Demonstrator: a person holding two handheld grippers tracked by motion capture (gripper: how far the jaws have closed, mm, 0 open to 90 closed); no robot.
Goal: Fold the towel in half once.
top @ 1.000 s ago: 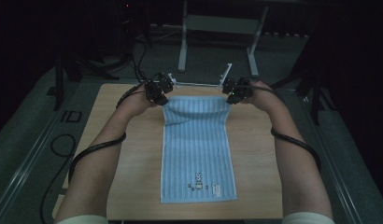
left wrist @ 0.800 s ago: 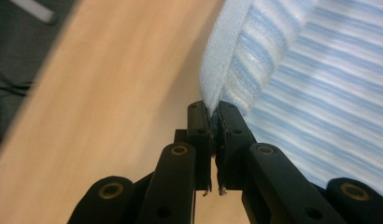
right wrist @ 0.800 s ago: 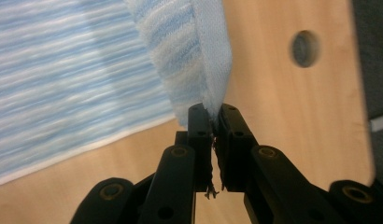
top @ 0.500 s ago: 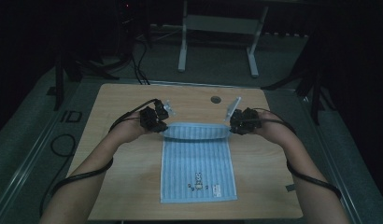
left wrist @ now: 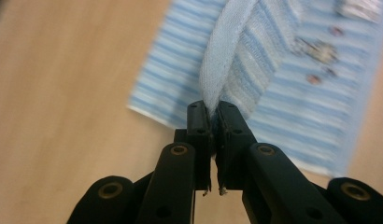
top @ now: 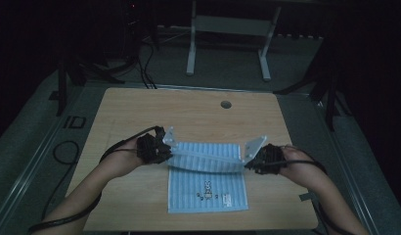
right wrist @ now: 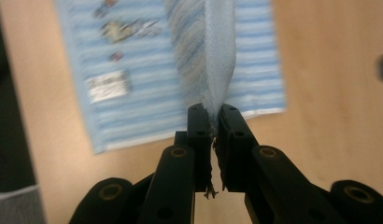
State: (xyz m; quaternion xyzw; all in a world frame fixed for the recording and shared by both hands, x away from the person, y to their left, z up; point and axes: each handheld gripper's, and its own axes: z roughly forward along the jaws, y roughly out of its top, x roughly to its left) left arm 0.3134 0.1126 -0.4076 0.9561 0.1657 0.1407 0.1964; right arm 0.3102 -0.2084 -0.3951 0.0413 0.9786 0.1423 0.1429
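Towel soft woven cloth (matt); table smooth wood.

A pale blue towel with fine white stripes, a small dark printed motif and a white label near one end, on a light wood-grain tabletop marked by one dark round hole. The towel's folded edge looks whitish-blue. The left claw and right claw are matte black with brass-coloured rivets; black cables trail from them. The floor around is dark grey, with a grey metal frame beyond.
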